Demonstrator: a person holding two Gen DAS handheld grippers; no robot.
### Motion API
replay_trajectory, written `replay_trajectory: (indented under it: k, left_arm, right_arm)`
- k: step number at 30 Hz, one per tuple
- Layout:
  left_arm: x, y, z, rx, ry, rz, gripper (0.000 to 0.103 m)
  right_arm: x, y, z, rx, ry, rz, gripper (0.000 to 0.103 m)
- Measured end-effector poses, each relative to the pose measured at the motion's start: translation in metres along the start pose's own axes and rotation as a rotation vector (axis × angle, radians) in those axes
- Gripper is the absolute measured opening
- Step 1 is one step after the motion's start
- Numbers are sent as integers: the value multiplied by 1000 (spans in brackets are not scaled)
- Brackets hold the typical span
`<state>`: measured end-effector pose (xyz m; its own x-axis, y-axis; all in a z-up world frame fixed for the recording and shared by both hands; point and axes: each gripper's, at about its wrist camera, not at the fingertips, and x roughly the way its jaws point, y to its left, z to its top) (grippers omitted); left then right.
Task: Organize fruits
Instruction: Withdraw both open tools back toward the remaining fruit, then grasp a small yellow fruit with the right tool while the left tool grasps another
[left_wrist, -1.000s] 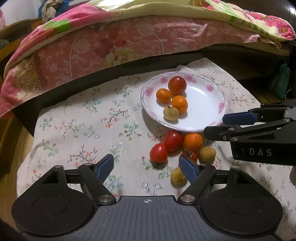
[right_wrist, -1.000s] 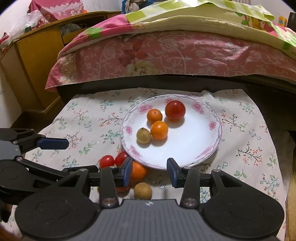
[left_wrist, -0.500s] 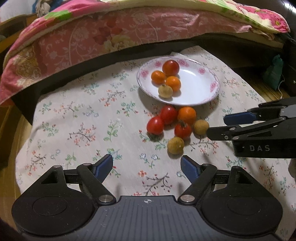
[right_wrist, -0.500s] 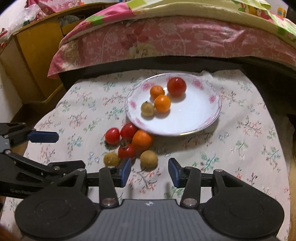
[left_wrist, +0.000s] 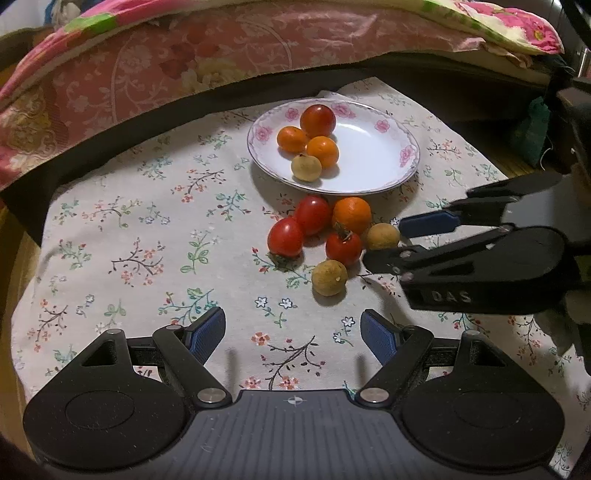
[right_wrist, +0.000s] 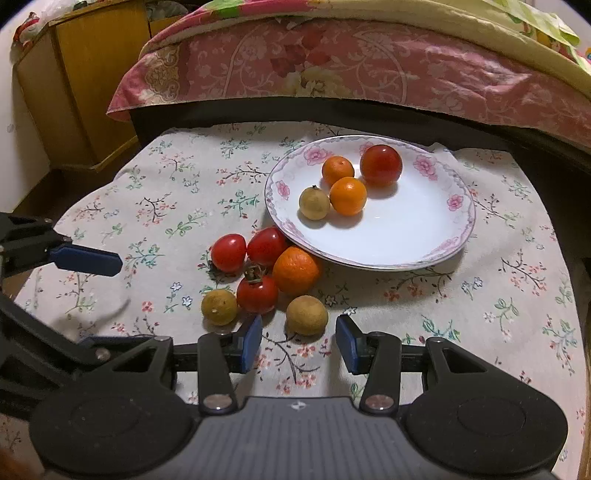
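Lowered since before, right gripper tilts toward brown fruit, fingers apart.

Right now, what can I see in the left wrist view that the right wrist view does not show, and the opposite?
Only the left wrist view shows the dark green bag at the right edge. Only the right wrist view shows the yellow wooden cabinet beside the bed. Both show the flowered plate holding four fruits, the six loose fruits on the floral cloth, and both open grippers, left and right.
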<state>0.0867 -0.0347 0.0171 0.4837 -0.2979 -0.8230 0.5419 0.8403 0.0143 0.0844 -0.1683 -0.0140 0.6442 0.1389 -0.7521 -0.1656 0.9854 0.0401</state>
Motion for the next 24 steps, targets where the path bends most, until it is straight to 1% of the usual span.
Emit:
replay_trajectory:
  k: [3, 5, 8, 13, 15, 19, 21, 24]
  left_arm:
    - [2, 1, 0, -3, 0, -8, 85]
    - [3, 1, 0, 0, -8, -11, 85]
    - [6, 0, -1, 14, -17, -7, 85]
    - [11, -4, -1, 33, -26, -2, 82]
    - [13, -5, 1, 35, -32, -7, 77]
    - [18, -10, 6, 37, -52, -9, 71]
    - [22, -13, 8, 38, -54, -8, 65]
    - [28, -17, 9, 44, -56, 1, 59]
  right_arm:
    - [4, 0, 2, 8, -3, 12, 41]
    - [3, 3, 3, -4, -8, 15, 36]
    - [3, 8, 2, -29, -2, -2, 26]
    - [1, 0, 1, 7, 4, 13, 25]
    - [-1, -2, 1, 12, 2, 17, 25]
    - [-9, -9, 0, 35, -2, 16, 25]
    - [-12, -13, -1, 53, 0, 23, 25]
    - [-12, -16, -4, 64, 10, 25, 25]
